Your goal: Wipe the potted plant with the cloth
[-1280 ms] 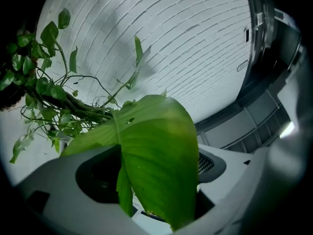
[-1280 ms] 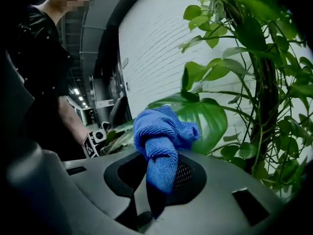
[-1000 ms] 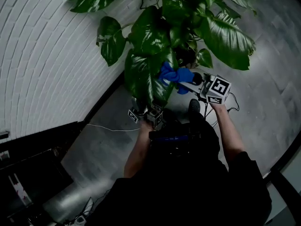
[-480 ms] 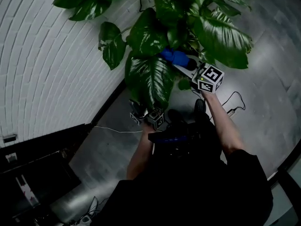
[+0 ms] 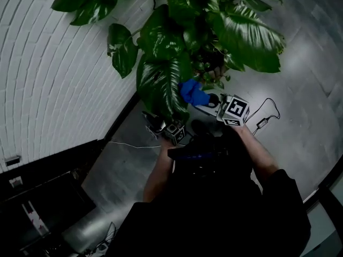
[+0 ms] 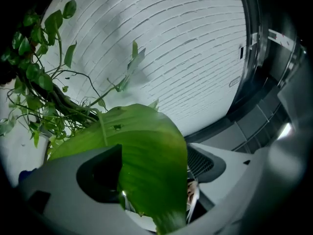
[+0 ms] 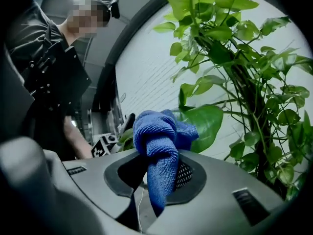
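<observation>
A big potted plant (image 5: 214,20) with broad glossy leaves fills the top of the head view. My left gripper (image 5: 161,123) is shut on the tip of one long drooping leaf (image 5: 163,87); that leaf (image 6: 146,155) runs down between the jaws in the left gripper view. My right gripper (image 5: 210,101) is shut on a bunched blue cloth (image 5: 193,92), which sits against the right edge of the same leaf. In the right gripper view the cloth (image 7: 159,141) hangs between the jaws, with the plant's stems (image 7: 244,92) and a leaf (image 7: 205,124) behind it.
A white brick wall (image 5: 48,74) curves along the left, with a dark baseboard at its foot. The floor (image 5: 300,100) is grey, and a thin cable (image 5: 265,116) lies on it to the right of the plant. Dark equipment (image 5: 37,208) sits at lower left.
The right gripper with the cloth has come down and toward me along the held leaf, from high among the leaves to near its lower part. The left gripper keeps its hold.
</observation>
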A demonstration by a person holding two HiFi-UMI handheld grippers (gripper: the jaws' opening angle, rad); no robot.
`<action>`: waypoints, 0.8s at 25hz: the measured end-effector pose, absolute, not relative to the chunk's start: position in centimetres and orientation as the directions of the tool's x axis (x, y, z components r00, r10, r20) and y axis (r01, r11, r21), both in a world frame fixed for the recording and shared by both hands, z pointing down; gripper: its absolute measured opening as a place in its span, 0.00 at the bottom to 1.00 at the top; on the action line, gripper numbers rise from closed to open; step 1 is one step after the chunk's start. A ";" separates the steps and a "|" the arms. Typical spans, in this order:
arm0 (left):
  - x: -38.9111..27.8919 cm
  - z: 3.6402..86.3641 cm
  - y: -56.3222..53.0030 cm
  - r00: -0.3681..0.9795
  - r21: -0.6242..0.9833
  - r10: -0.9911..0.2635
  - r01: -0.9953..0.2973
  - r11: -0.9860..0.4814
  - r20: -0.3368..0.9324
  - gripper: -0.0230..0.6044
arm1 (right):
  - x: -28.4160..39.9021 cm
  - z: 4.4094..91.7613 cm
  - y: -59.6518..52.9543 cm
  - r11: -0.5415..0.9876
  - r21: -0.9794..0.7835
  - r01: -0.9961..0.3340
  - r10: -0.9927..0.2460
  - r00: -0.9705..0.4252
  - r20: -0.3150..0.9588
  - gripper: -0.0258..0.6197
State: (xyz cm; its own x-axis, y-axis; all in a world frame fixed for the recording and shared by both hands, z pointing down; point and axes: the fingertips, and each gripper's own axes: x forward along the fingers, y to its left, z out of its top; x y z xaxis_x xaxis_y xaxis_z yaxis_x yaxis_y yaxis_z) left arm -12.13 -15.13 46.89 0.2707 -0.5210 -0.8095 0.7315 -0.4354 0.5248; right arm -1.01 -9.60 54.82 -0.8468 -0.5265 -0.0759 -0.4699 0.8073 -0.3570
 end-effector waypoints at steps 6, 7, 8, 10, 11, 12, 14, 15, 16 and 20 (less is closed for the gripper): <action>-12.4 47.0 -15.2 0.253 0.521 -0.530 0.725 -0.451 -0.810 0.71 | -1.9 55.5 -5.0 0.877 -0.294 -0.380 -0.402 -0.915 -0.016 0.20; -12.4 46.9 -15.2 0.251 0.519 -0.528 0.725 -0.452 -0.811 0.71 | -1.3 55.1 -4.4 0.884 -0.293 -0.364 -0.388 -0.921 -0.026 0.20; -12.3 46.9 -15.1 0.253 0.521 -0.528 0.723 -0.454 -0.811 0.71 | -0.2 54.3 -4.2 0.885 -0.298 -0.358 -0.389 -0.920 -0.050 0.20; -12.4 46.8 -15.1 0.261 0.538 -0.536 0.706 -0.461 -0.803 0.71 | 3.4 51.5 -4.7 0.863 -0.320 -0.392 -0.453 -0.879 -0.145 0.20; -12.5 46.8 -15.1 0.267 0.549 -0.543 0.695 -0.464 -0.796 0.71 | 5.5 49.8 -5.5 0.842 -0.325 -0.429 -0.503 -0.843 -0.192 0.20; -12.4 46.8 -15.1 0.275 0.557 -0.545 0.690 -0.462 -0.792 0.71 | 7.4 48.4 -6.4 0.819 -0.321 -0.475 -0.553 -0.803 -0.221 0.20; -12.1 46.5 -14.9 0.285 0.561 -0.541 0.690 -0.457 -0.791 0.71 | 10.2 46.5 -8.9 0.766 -0.293 -0.572 -0.637 -0.737 -0.226 0.20; -11.9 46.3 -14.8 0.285 0.558 -0.537 0.693 -0.457 -0.794 0.71 | 10.9 46.2 -10.3 0.741 -0.276 -0.613 -0.669 -0.712 -0.214 0.20; -11.7 46.1 -14.7 0.285 0.557 -0.535 0.693 -0.458 -0.795 0.71 | 11.2 46.0 -11.8 0.721 -0.261 -0.642 -0.691 -0.695 -0.200 0.20; -11.7 46.5 -14.3 0.264 0.567 -0.558 0.667 -0.483 -0.787 0.71 | 9.2 46.6 -16.8 0.726 -0.220 -0.651 -0.686 -0.710 -0.162 0.20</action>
State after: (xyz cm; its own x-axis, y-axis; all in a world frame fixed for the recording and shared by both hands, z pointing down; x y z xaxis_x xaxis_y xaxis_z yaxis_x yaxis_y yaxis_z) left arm -11.67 -14.34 46.48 0.2641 -0.5580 -0.7867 0.6674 -0.4831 0.5667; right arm 9.21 -16.80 46.60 -0.7097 -0.6855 -0.1622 -0.6513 0.7263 -0.2197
